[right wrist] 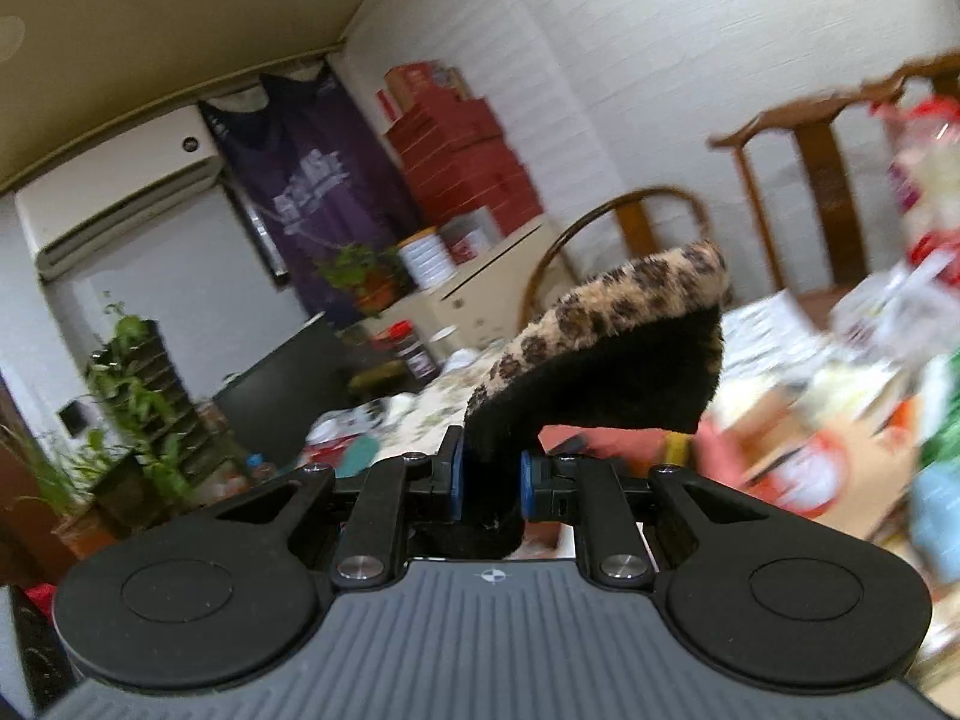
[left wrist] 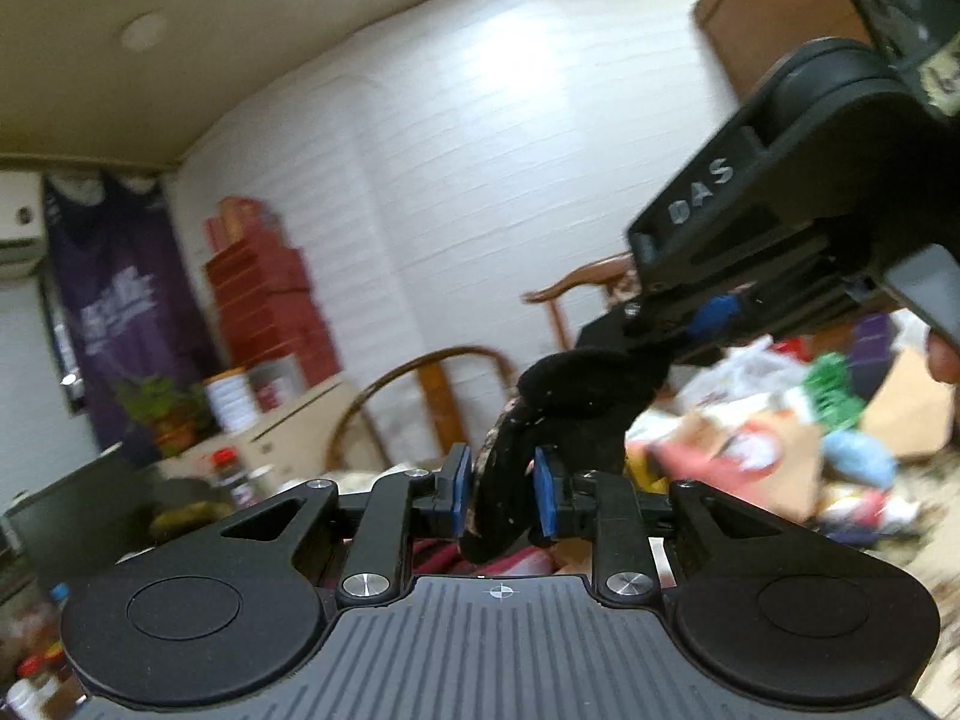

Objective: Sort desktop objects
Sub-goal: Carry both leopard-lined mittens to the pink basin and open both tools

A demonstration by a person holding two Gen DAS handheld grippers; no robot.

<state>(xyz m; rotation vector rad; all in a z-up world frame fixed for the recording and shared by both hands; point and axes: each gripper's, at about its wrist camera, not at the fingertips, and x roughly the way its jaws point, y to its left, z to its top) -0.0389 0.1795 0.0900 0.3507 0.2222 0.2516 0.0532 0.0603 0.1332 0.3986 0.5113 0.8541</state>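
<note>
Leopard fabric: my landmark is a fuzzy strip (right wrist: 606, 360), leopard print on one face, black fleece on the other, held up in the air above the cluttered table (right wrist: 432, 402).
Right gripper: in my right wrist view the right gripper (right wrist: 492, 480) is narrowed onto the black end of the strip, its blue pads (right wrist: 457, 477) pressing it from both sides; the rest of the strip arches up and to the right of the fingers.
Left gripper: in my left wrist view the left gripper (left wrist: 501, 492) is pinched on the other end of the same strip (left wrist: 564, 414), the blue pads (left wrist: 545, 495) against it on either side.
Right gripper from the left view: its black body (left wrist: 780, 192) comes in from the upper right and meets the strip's far end.
Behind the strip: a round-backed wooden chair (right wrist: 636, 222), then the white wall (right wrist: 630, 60).
Left of the strip: stacked red boxes (right wrist: 462, 150) and a purple jersey (right wrist: 312, 180).
Focus: both views are blurred, so the table items are unclear to me.
</note>
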